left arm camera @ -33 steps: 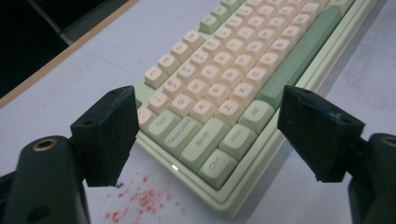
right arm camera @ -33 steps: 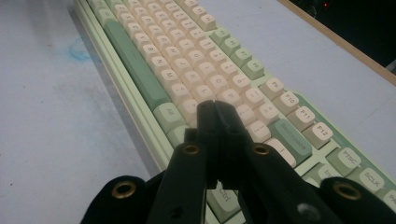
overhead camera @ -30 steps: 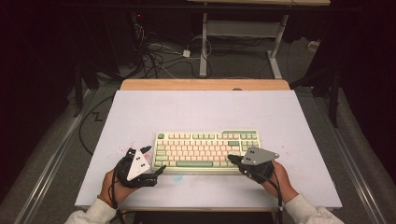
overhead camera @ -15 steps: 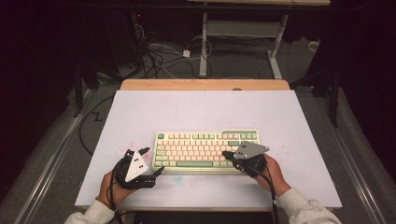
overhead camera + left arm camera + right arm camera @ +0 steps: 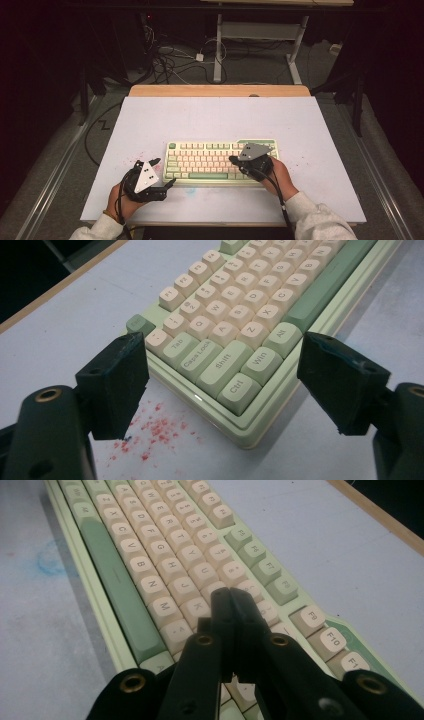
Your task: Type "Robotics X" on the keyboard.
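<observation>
A pale green keyboard (image 5: 205, 161) with cream keys lies near the front middle of the white table (image 5: 215, 115). My left gripper (image 5: 164, 172) rests at the keyboard's front left corner, jaws wide open with nothing between them. In the left gripper view the open left gripper (image 5: 225, 347) frames the Ctrl and Shift end of the keyboard (image 5: 240, 305). My right gripper (image 5: 232, 159) is shut and empty, pointing left over the right half of the keys. In the right gripper view the right gripper (image 5: 230, 594) has its closed tip just above the keyboard (image 5: 150, 555), near the K key.
Red specks (image 5: 155, 427) dot the table by the keyboard's left corner, and a faint blue smudge (image 5: 50, 560) marks the surface in front of it. Behind the table's wooden far edge (image 5: 220, 90) are cables and desk legs on the floor.
The right gripper has slid left from the keyboard's right end to above its keys, still shut. The left gripper has stayed put.
</observation>
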Demonstrator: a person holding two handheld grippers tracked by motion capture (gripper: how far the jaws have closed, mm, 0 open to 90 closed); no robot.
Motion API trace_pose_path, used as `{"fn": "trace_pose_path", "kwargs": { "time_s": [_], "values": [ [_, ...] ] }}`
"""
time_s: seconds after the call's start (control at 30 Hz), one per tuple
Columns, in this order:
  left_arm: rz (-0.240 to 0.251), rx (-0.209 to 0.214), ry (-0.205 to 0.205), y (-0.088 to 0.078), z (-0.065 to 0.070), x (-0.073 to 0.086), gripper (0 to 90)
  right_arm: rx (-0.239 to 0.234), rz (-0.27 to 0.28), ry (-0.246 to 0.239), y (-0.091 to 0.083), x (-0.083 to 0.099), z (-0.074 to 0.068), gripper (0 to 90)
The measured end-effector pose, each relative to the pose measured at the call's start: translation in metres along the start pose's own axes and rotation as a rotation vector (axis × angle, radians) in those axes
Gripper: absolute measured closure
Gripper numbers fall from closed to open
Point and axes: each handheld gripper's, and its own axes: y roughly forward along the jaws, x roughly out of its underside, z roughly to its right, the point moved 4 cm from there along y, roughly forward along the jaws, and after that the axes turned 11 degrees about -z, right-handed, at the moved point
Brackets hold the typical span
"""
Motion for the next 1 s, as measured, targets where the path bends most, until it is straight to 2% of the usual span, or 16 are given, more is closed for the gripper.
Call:
{"fn": "trace_pose_path", "kwargs": {
  "time_s": [0.23, 0.6, 0.67, 0.8, 0.87, 0.93, 1.0],
  "values": [
    [0.000, 0.002, 0.002, 0.000, 0.001, 0.000, 20.2, 0.002, -0.049, -0.005, 0.015, -0.010, 0.001, 90.0],
    [-0.007, 0.004, 0.012, 0.000, 0.001, 0.002, 20.2, 0.010, -0.101, -0.005, 0.033, -0.013, 0.007, 90.0],
    [-0.005, 0.005, 0.010, 0.000, 0.001, 0.002, 20.2, 0.014, -0.102, 0.007, 0.035, -0.014, 0.007, 90.0],
    [-0.006, 0.005, 0.016, -0.001, 0.002, 0.002, 20.3, 0.029, -0.111, -0.009, 0.035, -0.015, 0.006, 90.0],
    [-0.011, 0.007, 0.019, 0.000, 0.002, 0.002, 20.2, 0.036, -0.134, -0.023, 0.038, -0.014, 0.005, 90.0],
    [-0.012, 0.007, 0.021, 0.000, 0.003, 0.002, 20.2, 0.032, -0.136, -0.021, 0.036, -0.014, 0.004, 90.0],
    [-0.012, 0.007, 0.021, 0.000, 0.003, 0.002, 20.2, 0.025, -0.112, -0.004, 0.032, -0.015, 0.005, 90.0]
  ]
}}
